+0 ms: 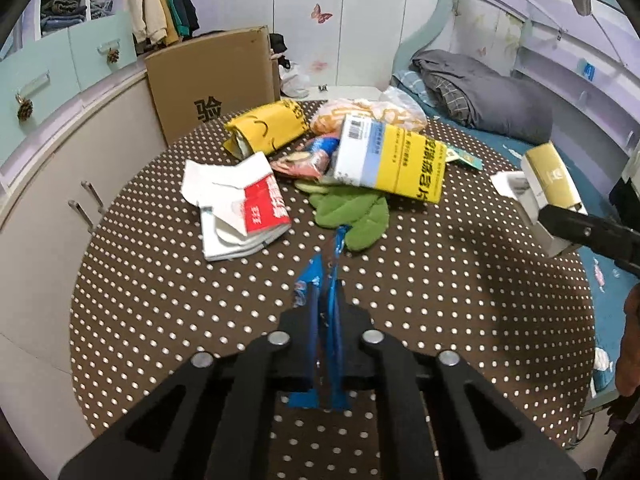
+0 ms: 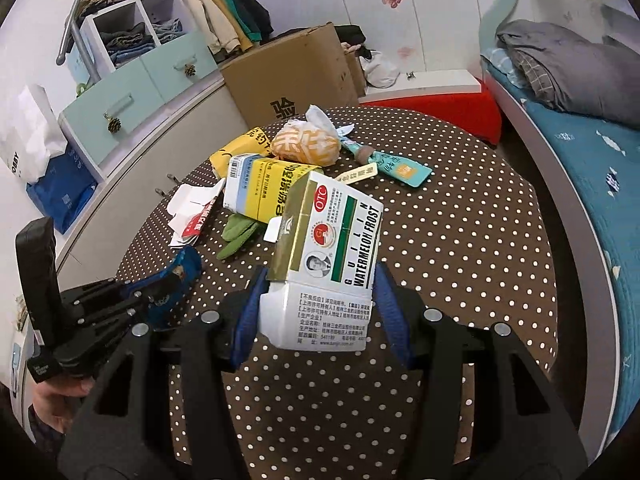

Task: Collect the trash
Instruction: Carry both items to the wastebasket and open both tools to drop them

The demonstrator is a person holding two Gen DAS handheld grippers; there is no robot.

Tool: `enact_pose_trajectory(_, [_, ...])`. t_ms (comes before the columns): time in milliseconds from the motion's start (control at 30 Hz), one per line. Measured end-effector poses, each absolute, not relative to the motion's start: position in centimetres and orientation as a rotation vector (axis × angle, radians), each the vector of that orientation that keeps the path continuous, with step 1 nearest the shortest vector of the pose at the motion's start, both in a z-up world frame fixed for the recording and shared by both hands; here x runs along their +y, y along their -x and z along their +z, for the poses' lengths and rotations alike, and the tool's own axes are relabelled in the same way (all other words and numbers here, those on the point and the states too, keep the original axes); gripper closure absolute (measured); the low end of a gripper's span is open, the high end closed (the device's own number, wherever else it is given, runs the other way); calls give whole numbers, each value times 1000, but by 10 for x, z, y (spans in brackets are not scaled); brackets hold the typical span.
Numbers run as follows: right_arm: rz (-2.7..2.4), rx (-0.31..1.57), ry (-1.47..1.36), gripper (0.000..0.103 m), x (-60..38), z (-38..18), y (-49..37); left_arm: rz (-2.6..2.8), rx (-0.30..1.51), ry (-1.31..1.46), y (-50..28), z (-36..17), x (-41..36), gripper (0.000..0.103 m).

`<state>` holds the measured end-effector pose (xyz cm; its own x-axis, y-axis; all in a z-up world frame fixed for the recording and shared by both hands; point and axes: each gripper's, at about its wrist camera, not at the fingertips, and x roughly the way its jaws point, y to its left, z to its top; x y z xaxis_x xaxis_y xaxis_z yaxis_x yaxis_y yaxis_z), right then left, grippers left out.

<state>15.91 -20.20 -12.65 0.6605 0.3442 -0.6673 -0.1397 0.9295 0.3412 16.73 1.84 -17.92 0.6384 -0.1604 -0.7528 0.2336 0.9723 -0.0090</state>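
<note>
- The left gripper (image 1: 325,312) has its fingers pinched tight on a blue wrapper (image 1: 320,280), lifted over the near part of the polka-dot surface (image 1: 440,300).
- The right gripper (image 2: 320,300) has its fingers clamped on a gold-and-white medicine box (image 2: 332,256), held above the surface's middle.
- More trash sits toward the far edge: a yellow box (image 1: 392,158), torn red-and-white carton (image 1: 240,208), green glove (image 1: 352,212), and orange bag (image 2: 306,144).

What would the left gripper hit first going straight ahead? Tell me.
Probably the green glove. The left gripper, shut on a blue wrapper, points at it across bare tablecloth; how high the gripper rides is unclear.
</note>
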Motion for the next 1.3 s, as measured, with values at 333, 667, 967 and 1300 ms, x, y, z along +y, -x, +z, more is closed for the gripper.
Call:
enact_pose_trajectory(333, [225, 737, -303, 50, -248, -106, -156, -334, 778, -7, -165, -143, -7, 100])
enact_pose_trajectory(667, [17, 691, -390, 50, -382, -92, -176, -531, 683, 16, -193, -92, -118, 100])
enact_pose_trajectory(967, [-98, 877, -540, 49, -470, -194, -227, -625, 770, -4, -238, -115, -212, 100])
enact_pose_trajectory(1300, [-207, 1028, -761, 21, -527, -307, -255, -688, 897, -117, -283, -156, -302, 99])
